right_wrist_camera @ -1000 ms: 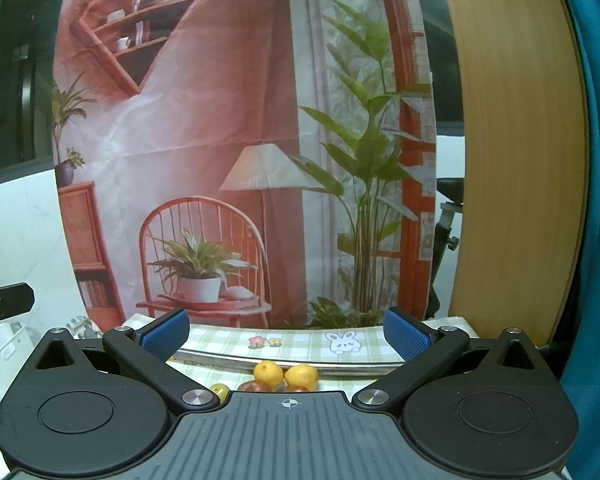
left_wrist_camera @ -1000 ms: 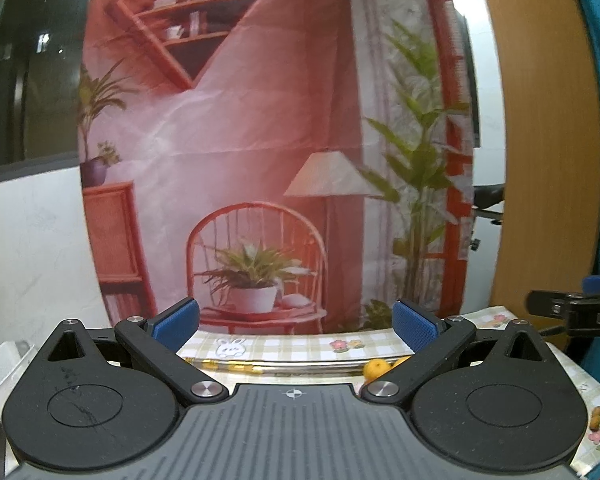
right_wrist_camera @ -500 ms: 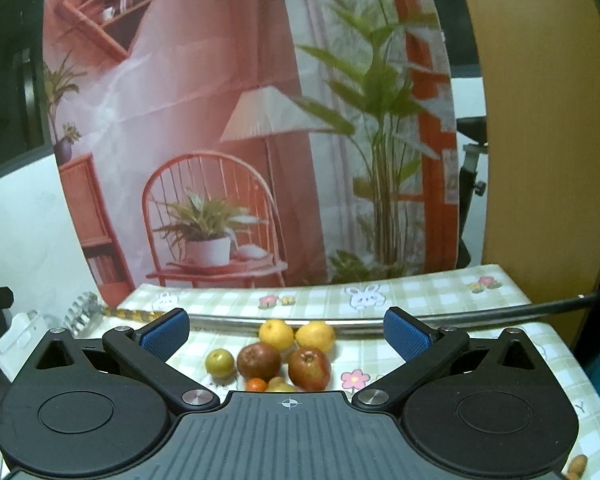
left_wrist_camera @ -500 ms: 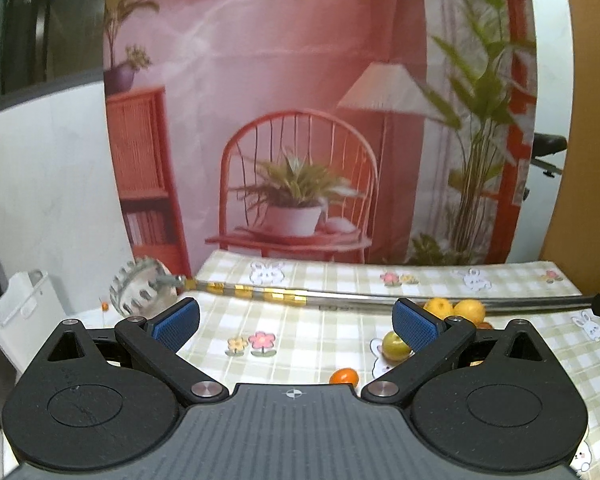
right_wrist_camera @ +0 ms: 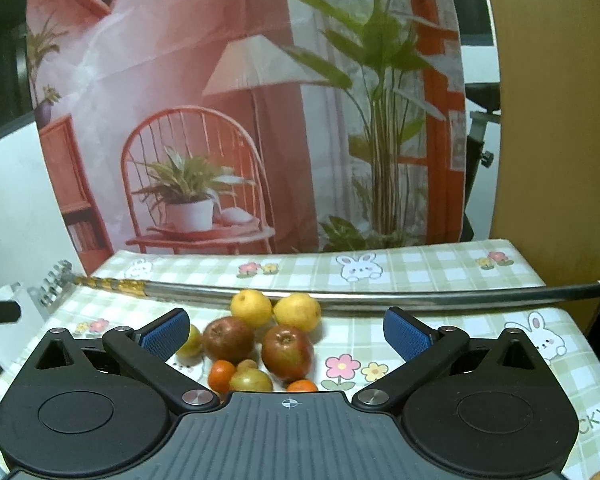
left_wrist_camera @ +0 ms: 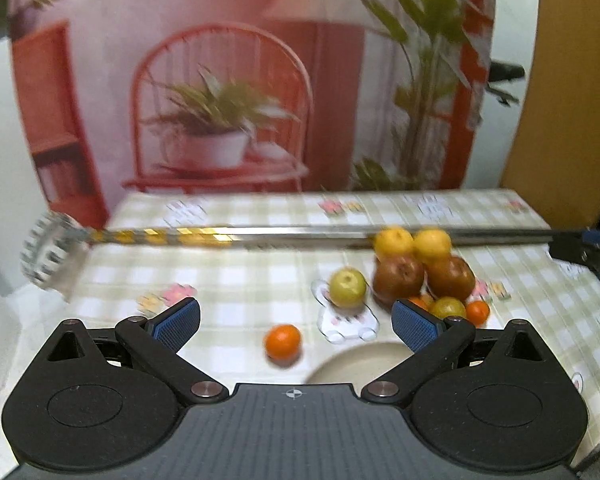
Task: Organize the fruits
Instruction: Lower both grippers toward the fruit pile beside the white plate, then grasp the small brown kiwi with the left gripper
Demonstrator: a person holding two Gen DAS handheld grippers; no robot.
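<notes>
In the left wrist view, the left gripper (left_wrist_camera: 296, 322) has its two blue pads wide apart and nothing is between them. It hangs over the table (left_wrist_camera: 236, 280), which has a checked cloth with flowers and rabbits. A small orange (left_wrist_camera: 283, 341) lies alone just ahead of the gripper. A green fruit (left_wrist_camera: 347, 287) sits a little further, and to its right there is a pile: two red apples (left_wrist_camera: 399, 279), two yellow fruits (left_wrist_camera: 393, 241) behind them, and some small fruits at the front. A pale round rim, probably a plate (left_wrist_camera: 352, 368), shows just below the gripper's right pad; what can be seen of it carries no fruit. Behind the fruits a long metal rod (left_wrist_camera: 300, 234) lies across the table. This view is a little blurred.

In the right wrist view, the right gripper (right_wrist_camera: 286, 330) is also spread open and holds nothing. The same pile lies just ahead of it, between its fingers. The apples touch each other and the yellow fruits rest against the rod.

I judge that the task is only at its beginning. All fruits that I can see lie loose on the cloth, no fruit is gripped and none is on the plate. The sorting or moving of every fruit is left to do.
</notes>
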